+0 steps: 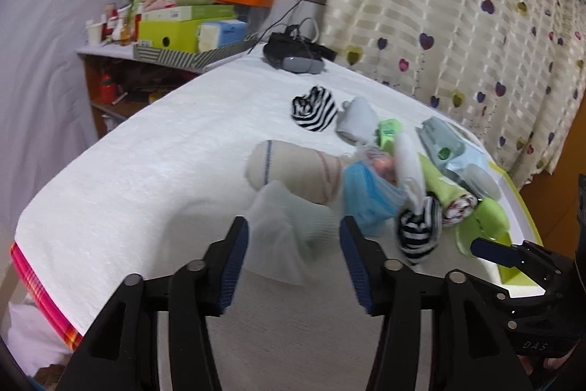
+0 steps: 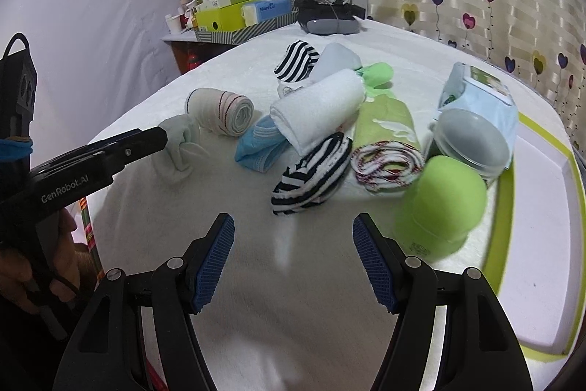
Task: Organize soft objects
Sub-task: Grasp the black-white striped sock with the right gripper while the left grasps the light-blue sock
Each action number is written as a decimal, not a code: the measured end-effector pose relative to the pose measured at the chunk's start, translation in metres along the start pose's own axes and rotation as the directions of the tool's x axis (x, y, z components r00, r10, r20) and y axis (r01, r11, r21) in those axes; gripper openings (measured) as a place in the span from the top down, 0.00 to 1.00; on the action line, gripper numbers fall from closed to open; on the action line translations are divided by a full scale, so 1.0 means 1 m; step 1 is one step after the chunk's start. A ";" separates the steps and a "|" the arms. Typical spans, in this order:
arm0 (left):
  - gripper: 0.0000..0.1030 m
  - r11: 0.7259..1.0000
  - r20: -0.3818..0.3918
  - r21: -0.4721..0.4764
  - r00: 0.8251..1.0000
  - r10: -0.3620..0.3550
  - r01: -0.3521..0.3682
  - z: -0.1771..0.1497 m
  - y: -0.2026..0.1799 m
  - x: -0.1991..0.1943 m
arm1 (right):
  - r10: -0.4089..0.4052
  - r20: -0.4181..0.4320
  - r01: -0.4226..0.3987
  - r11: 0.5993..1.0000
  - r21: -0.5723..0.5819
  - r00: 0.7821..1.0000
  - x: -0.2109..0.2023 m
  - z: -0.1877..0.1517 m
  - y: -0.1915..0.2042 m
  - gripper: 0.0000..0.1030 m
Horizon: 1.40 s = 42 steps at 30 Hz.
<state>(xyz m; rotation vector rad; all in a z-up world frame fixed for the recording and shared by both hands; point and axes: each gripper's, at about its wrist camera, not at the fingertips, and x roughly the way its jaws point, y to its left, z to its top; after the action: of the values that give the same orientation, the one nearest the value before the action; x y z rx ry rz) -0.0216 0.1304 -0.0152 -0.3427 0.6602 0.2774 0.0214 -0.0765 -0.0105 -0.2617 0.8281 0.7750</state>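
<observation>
Several soft rolls and socks are lying clustered on the white towelled bed [image 2: 146, 200]. One crumpled pale mint sock [image 1: 282, 226] is sitting between my left gripper [image 1: 293, 244]'s spread pads, not pinched. I'm seeing a beige rolled cloth with red stripes [image 2: 219, 112] just beyond. My right gripper [image 2: 293, 244] is hanging wide apart, empty, near a black-and-white striped sock [image 2: 311, 171].

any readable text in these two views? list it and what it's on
"GenRobot.AI": white lettering on the black body of the left gripper, right wrist view.
"DAS": embossed on the black body of the right gripper, left wrist view.
"Manhua", roughly; blurred: on the blue tissue pack on the side shelf.
Too small or blurred to read: print on the green boxes, the label on the pale blue wipes pack, the mark on the green cap.
</observation>
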 end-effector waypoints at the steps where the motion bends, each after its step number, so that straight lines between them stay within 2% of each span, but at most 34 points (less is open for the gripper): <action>1: 0.45 1.000 -0.005 -0.001 1.000 0.002 -0.002 0.000 0.001 0.002 | -0.003 -0.003 0.003 1.000 -0.002 1.000 0.003 0.001 0.001 0.34; 7: 0.41 1.000 -0.042 -0.001 0.999 -0.005 0.005 0.000 0.007 0.019 | -0.016 -0.029 0.016 1.000 -0.001 0.999 0.017 0.007 0.004 0.34; 16: 0.40 1.000 -0.070 0.012 0.997 -0.017 0.018 -0.002 0.005 0.031 | -0.064 -0.068 0.066 0.997 0.027 0.996 0.035 0.016 0.006 0.34; 20: 0.40 0.999 -0.081 0.011 0.996 -0.032 0.033 -0.003 0.008 0.033 | -0.095 -0.061 0.098 0.994 0.045 0.994 0.037 0.020 0.006 0.34; 26: 0.40 0.999 -0.103 0.014 0.994 -0.040 0.042 -0.003 0.010 0.041 | -0.128 -0.080 0.133 0.989 0.058 0.989 0.050 0.026 0.004 0.57; 30: 0.40 0.999 -0.108 0.017 0.993 -0.038 0.040 -0.003 0.010 0.041 | -0.124 -0.084 0.130 0.989 0.066 0.989 0.055 0.026 0.003 0.76; 36: 0.53 0.999 -0.106 -0.003 0.994 -0.036 0.036 -0.005 0.011 0.037 | -0.097 -0.071 0.102 0.992 0.073 0.993 0.047 0.021 0.001 0.84; 42: 0.61 0.999 -0.097 -0.031 0.994 -0.044 0.041 -0.011 0.007 0.024 | -0.052 -0.047 0.056 0.995 0.080 0.998 0.032 0.010 -0.001 0.85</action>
<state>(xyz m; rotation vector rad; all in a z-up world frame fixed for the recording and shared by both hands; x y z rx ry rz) -0.0120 0.1357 -0.0395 -0.3995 0.7449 0.2304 0.0410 -0.0563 -0.0277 -0.2288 0.8890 0.6856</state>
